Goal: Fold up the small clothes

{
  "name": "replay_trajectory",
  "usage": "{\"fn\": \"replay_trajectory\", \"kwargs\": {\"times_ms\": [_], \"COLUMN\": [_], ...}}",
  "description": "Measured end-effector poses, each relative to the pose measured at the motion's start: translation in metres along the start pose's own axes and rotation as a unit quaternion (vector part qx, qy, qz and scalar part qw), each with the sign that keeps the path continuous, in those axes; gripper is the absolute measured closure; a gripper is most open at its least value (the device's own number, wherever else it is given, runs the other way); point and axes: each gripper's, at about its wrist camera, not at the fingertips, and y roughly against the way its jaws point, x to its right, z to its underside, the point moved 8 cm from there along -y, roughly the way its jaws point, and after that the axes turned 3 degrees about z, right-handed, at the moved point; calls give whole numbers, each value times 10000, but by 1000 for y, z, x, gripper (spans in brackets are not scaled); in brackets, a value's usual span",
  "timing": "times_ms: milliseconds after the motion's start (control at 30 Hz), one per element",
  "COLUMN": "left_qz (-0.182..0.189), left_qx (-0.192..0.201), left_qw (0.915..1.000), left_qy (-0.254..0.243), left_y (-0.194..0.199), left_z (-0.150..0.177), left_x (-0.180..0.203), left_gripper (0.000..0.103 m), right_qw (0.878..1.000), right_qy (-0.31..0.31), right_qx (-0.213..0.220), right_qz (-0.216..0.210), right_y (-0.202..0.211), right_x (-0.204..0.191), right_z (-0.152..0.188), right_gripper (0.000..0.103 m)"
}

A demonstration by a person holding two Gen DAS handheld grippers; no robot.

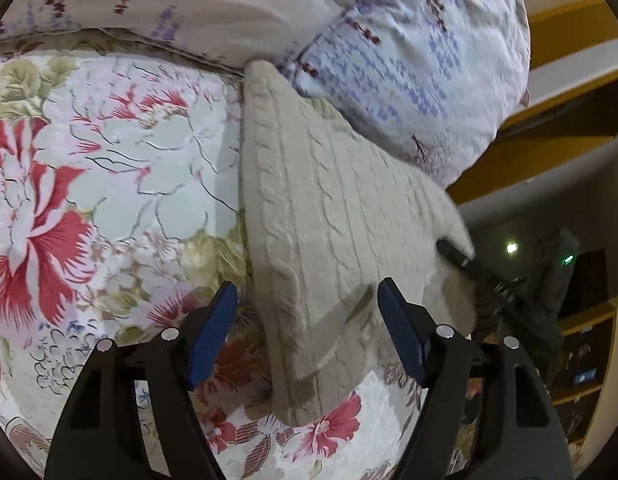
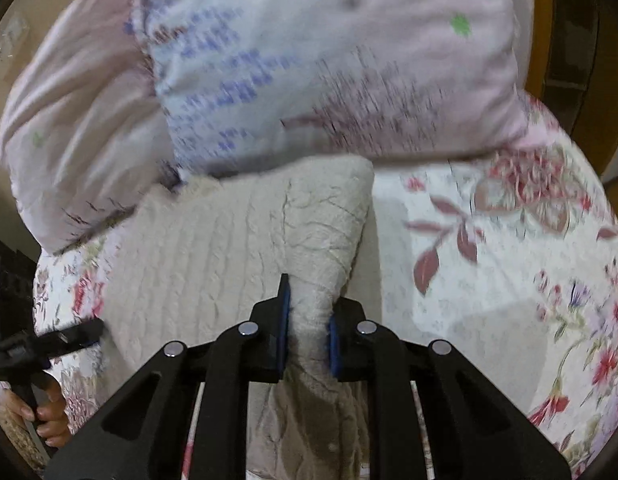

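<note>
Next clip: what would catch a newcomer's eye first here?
The cream cable-knit sweater lying on the red-and-pink floral bedspread, its far end against a lavender-print pillow. In the right wrist view, the right gripper pinches a bunched fold of it, while the left gripper hangs open over its near edge.

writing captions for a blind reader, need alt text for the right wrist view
The right gripper pinches a bunched corner of a cream sweater on a floral bedspread. A pillow lies behind, and the left gripper shows at the left edge.
</note>
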Motion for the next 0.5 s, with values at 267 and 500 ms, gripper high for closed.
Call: {"fn": "replay_trajectory", "kwargs": {"times_ms": [267, 500], "left_qz": [15, 65], "left_qx": [-164, -295], "left_qw": [9997, 9990], "left_qy": [-203, -328], "left_y": [-4, -3], "left_z": [10, 19], "left_x": [10, 15], "left_gripper": [31, 31], "right_qw": [9996, 9947], "right_qy": [-176, -890], "right_qx": [-202, -332], "right_qz": [105, -402], "right_y": [-18, -2], "right_x": [21, 39], "right_z": [9, 20], "right_gripper": [88, 57]}}
